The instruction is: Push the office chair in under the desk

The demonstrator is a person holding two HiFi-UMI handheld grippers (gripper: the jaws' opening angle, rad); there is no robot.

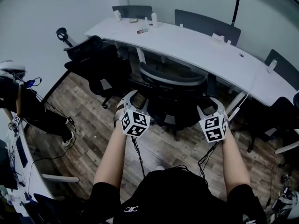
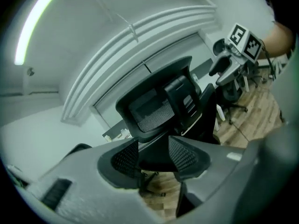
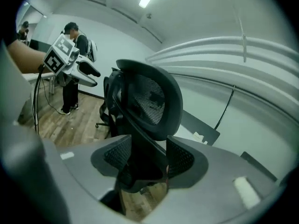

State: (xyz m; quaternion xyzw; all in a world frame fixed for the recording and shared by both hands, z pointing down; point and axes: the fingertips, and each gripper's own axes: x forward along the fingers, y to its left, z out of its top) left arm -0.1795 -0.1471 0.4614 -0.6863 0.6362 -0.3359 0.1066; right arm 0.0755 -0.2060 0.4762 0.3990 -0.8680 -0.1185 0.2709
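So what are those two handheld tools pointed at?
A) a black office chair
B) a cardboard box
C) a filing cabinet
A: the black office chair stands right ahead of the left tool and the right tool, by the white desk.

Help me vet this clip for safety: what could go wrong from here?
1. The left gripper and right gripper stand open around the back of the office chair, so a push may slip off.
2. The white desk leg is close on the chair's right; its base might catch there.
3. The cables hanging from both grippers could snag.
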